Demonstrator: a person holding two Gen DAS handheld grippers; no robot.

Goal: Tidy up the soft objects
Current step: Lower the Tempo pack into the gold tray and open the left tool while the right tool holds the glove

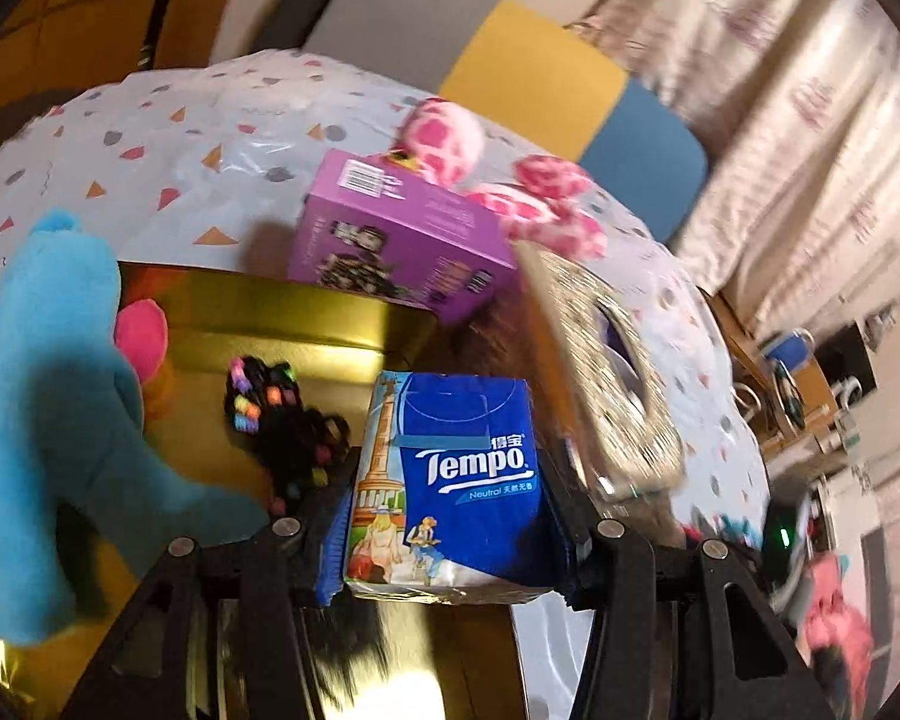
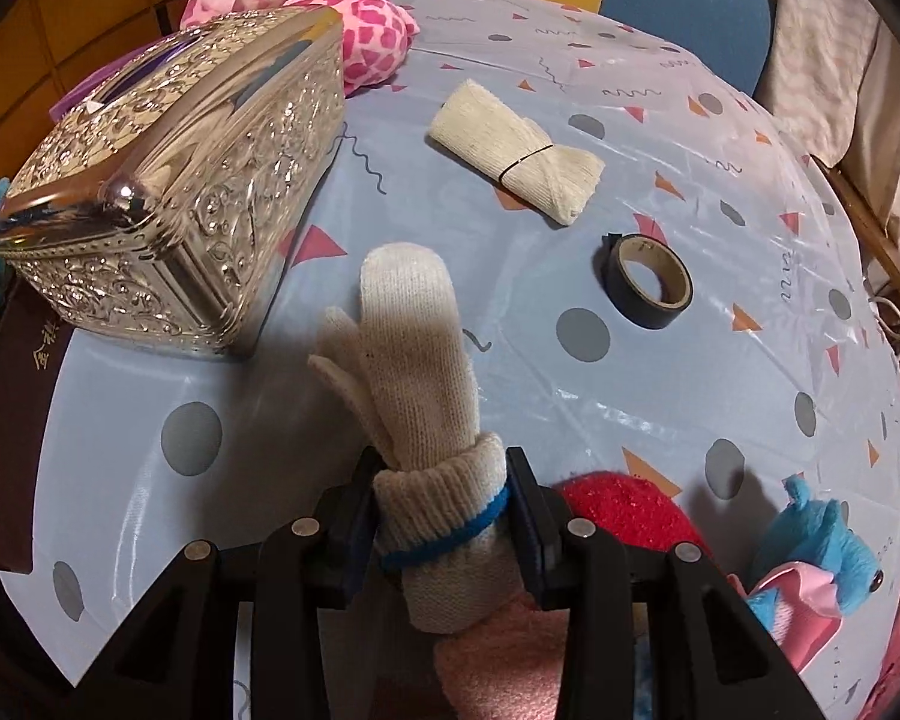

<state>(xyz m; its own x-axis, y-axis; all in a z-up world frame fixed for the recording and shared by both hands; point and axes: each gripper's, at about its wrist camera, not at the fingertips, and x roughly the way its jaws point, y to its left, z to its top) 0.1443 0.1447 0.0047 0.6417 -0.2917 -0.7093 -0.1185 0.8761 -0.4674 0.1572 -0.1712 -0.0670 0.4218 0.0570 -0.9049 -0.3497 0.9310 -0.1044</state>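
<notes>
My left gripper (image 1: pixel 453 531) is shut on a blue Tempo tissue pack (image 1: pixel 450 480) and holds it over a gold box (image 1: pixel 306 324). In the box lie a blue plush toy (image 1: pixel 54 414) and a black hair tie with coloured beads (image 1: pixel 288 420). My right gripper (image 2: pixel 444 504) is shut on the cuff of a rolled white knit glove (image 2: pixel 417 360) with a blue band, just above the table. A second rolled glove (image 2: pixel 516 150) lies farther back. A pink spotted plush (image 2: pixel 354 30) sits at the far edge and also shows in the left wrist view (image 1: pixel 450 138).
An ornate silver tissue box (image 2: pixel 162 198) stands at left on the patterned tablecloth (image 2: pixel 660 408). A purple carton (image 1: pixel 402 240) leans behind the gold box. A roll of black tape (image 2: pixel 648 288), a red soft item (image 2: pixel 624 510) and a small blue plush (image 2: pixel 822 546) lie nearby.
</notes>
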